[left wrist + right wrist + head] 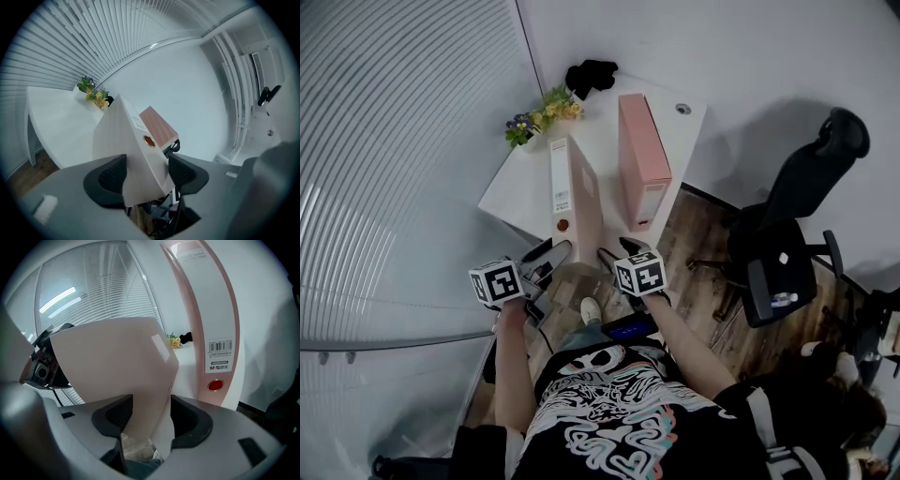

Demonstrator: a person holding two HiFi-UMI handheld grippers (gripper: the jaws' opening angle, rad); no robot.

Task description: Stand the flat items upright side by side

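At the far left corner of the white table there is a small bunch of flowers. Nearer to the person, the left gripper has its fingers closed on the near end of the beige file, one on each side of it. This file is tilted, with its white spine turned up. Its near end sticks out over the table's edge, between the two grippers. The right gripper pinches the same end from the other side; in the right gripper view its fingers press on the beige cover. Just to the right, apart from the beige one, the pink file stands upright on the table with its labelled spine toward the person. A black office chair stands on the wooden floor, well to the right.
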